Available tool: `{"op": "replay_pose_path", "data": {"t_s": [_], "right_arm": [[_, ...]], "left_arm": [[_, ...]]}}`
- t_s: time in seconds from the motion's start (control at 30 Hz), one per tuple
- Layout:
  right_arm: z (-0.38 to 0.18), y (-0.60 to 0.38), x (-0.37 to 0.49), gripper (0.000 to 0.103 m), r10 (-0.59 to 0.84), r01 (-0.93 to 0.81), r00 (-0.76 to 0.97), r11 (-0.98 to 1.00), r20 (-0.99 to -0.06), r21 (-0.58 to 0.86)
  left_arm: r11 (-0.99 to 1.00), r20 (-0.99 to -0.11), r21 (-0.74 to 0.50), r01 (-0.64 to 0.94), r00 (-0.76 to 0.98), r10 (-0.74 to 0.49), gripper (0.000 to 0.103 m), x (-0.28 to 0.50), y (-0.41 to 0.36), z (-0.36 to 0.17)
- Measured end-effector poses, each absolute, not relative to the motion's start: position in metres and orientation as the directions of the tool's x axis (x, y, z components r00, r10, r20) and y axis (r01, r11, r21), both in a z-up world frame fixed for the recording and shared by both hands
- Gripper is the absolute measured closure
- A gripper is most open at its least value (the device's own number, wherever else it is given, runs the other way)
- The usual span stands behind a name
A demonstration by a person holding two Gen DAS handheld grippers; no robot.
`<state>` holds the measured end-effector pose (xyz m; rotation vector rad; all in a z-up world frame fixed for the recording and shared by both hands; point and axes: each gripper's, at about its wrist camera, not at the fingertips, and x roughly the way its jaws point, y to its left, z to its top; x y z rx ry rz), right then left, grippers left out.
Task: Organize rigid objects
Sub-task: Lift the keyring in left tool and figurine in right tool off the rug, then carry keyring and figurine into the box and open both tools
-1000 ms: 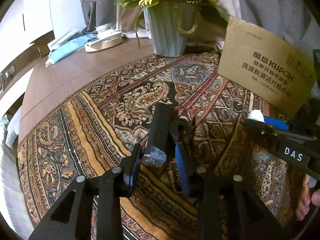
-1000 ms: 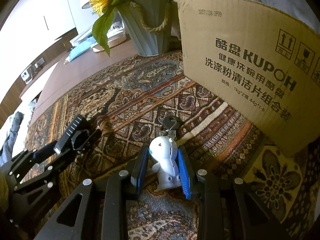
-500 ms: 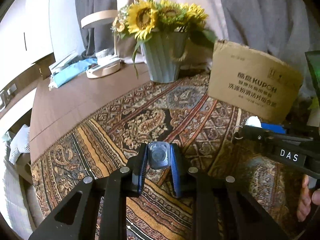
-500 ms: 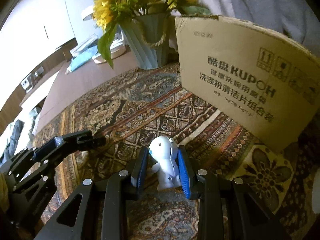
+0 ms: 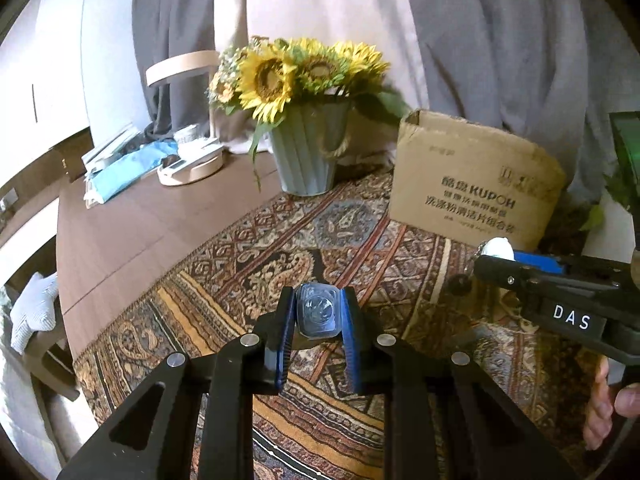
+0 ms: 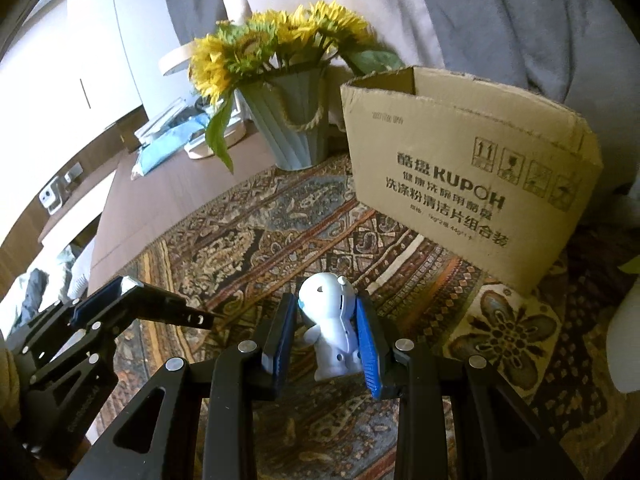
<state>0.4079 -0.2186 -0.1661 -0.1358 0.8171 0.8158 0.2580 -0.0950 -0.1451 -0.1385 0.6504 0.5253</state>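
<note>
**Both grippers loaded, box ahead**

In the left wrist view, the left gripper point(image 5: 318, 330) clamps a small clear-capped black plastic device point(image 5: 318, 314). The right gripper point(image 6: 328, 338) pinches a white plastic figurine point(image 6: 329, 330) upright. The open brown cardboard box point(image 6: 472, 184) stands upper right of both, nearer the right gripper.

The left claw point(image 5: 317, 326) is matt black plastic with bright metal rivets and ribbed blue pads; it pinches a dark object capped in glossy clear plastic point(image 5: 318, 314). The right claw point(image 6: 326, 334), of the same make, clamps a smooth, glossy white plastic figurine point(image 6: 329, 326). A woven paisley cloth point(image 5: 248, 264) looks matt and coarse over the smooth brown wood-grain table point(image 5: 120, 236). The cardboard box point(image 6: 472, 184) is dull, creased brown paperboard. The ribbed grey-blue pot point(image 5: 310, 152) has a satin finish and a rough twisted rope handle.
</note>
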Motion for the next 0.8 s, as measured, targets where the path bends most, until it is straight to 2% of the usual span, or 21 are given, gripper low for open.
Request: {"op": "replay_pose_path", "data": {"t_s": [0.43, 0.8], "right_arm": [[-0.117, -0.235, 0.393, 0.072, 0.578, -0.609, 0.507, 0.765, -0.639, 0.209], [-0.074, -0.249, 0.385, 0.072, 0.506, -0.489, 0.631, 0.848, -0.588, 0.205]], "left_arm": [[0.927, -0.55, 0.03, -0.373, 0.768, 0.327, 0.08, 0.263, -0.097, -0.094], [0.978, -0.474, 0.049, -0.204, 0.857, 0.202, 0.08, 0.281, -0.095, -0.049]]}}
